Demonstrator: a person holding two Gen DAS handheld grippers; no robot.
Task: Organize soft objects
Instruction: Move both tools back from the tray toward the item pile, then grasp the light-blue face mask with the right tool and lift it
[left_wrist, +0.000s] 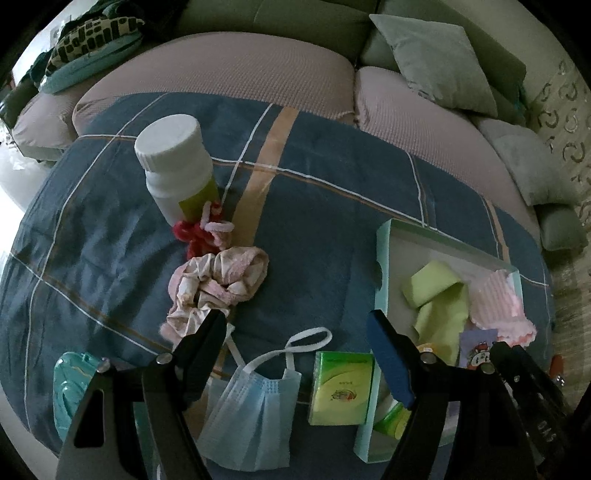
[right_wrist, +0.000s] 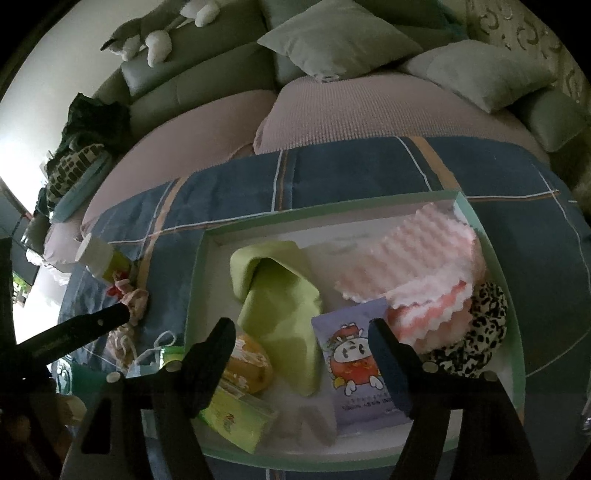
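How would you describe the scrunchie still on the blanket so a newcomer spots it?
On the blue plaid blanket, left of the shallow mint-edged box, a pale pink crumpled fabric scrunchie lies below the white plastic bottle. Unlike the red and pink yarn knot touching it, it is a puffy gathered ring.

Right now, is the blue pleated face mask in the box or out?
Out: the blue pleated face mask lies on the plaid cloth, beside the box.

Left gripper (left_wrist: 295, 328): jaws apart, nothing between them, above blue face mask (left_wrist: 251, 406). Pink scrunchie (left_wrist: 218, 280) lies beyond left fingertip; green tissue pack (left_wrist: 340, 391) beside tray (left_wrist: 384, 266).
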